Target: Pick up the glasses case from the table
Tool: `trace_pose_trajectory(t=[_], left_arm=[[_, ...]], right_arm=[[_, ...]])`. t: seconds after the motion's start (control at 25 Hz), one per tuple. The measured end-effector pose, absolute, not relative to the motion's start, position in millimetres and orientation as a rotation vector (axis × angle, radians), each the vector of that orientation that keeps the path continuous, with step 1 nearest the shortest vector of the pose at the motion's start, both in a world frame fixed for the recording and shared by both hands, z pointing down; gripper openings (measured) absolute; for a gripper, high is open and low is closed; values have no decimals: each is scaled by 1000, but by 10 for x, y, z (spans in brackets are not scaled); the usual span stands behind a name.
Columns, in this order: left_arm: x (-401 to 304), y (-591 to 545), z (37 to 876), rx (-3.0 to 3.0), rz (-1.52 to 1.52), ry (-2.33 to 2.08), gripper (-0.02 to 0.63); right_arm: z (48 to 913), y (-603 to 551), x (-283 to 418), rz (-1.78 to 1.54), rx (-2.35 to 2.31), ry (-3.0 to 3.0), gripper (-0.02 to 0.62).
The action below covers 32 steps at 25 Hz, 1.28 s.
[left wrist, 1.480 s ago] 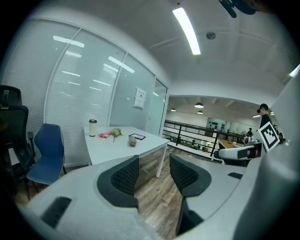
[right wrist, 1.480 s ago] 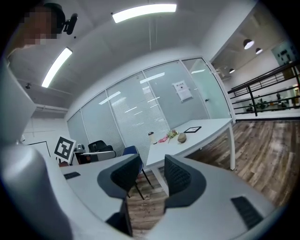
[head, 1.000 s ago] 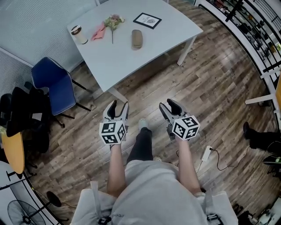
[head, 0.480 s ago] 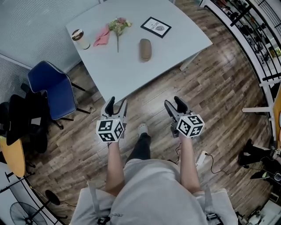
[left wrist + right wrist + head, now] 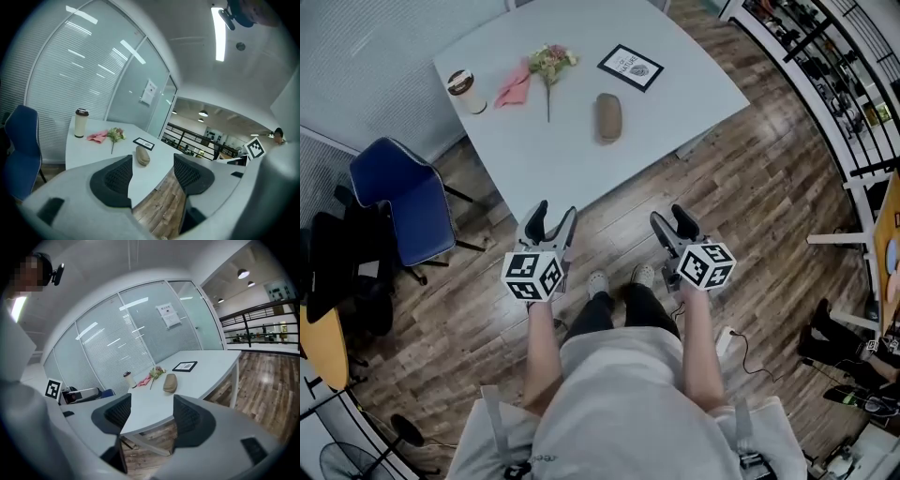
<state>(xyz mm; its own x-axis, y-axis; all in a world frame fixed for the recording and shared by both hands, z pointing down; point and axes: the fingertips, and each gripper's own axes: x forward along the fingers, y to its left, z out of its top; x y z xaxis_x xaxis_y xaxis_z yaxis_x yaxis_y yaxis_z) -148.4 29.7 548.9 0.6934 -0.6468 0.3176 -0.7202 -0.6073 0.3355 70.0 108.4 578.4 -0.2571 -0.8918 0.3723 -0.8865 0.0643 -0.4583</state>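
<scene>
The brown oval glasses case (image 5: pixel 608 117) lies near the middle of the pale table (image 5: pixel 572 159), also seen in the left gripper view (image 5: pixel 143 155) and the right gripper view (image 5: pixel 169 382). My left gripper (image 5: pixel 550 221) is over the wooden floor just short of the table's near corner, its jaws opening with nothing between them. My right gripper (image 5: pixel 674 221) hangs level with it to the right, jaws also opening and empty. Both point toward the table, well short of the case.
On the table stand a lidded paper cup (image 5: pixel 464 90), a pink cloth (image 5: pixel 513 89), a flower sprig (image 5: pixel 547 66) and a framed card (image 5: pixel 630 67). A blue chair (image 5: pixel 398 199) stands left of the table. A black railing (image 5: pixel 825 75) runs at the right. A power strip and cable (image 5: pixel 724 342) lie on the floor.
The person has stepped forward, so the table now lies closer to both grippers. The right gripper's jaws have spread wider.
</scene>
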Motion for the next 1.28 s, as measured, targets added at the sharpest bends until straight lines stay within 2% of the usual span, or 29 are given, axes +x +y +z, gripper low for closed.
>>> trace_pose_trajectory(t=[0.64,1.28], left_arm=[[-1266,-295,5608,2408,272,-1185,252],[-318,-1431,5799,2413,388,-1120,252]], right_arm=[[5878,-125,853,-964,-1765,2419,276],[6325,-1410,1328,-1093,-1759,2416,274]])
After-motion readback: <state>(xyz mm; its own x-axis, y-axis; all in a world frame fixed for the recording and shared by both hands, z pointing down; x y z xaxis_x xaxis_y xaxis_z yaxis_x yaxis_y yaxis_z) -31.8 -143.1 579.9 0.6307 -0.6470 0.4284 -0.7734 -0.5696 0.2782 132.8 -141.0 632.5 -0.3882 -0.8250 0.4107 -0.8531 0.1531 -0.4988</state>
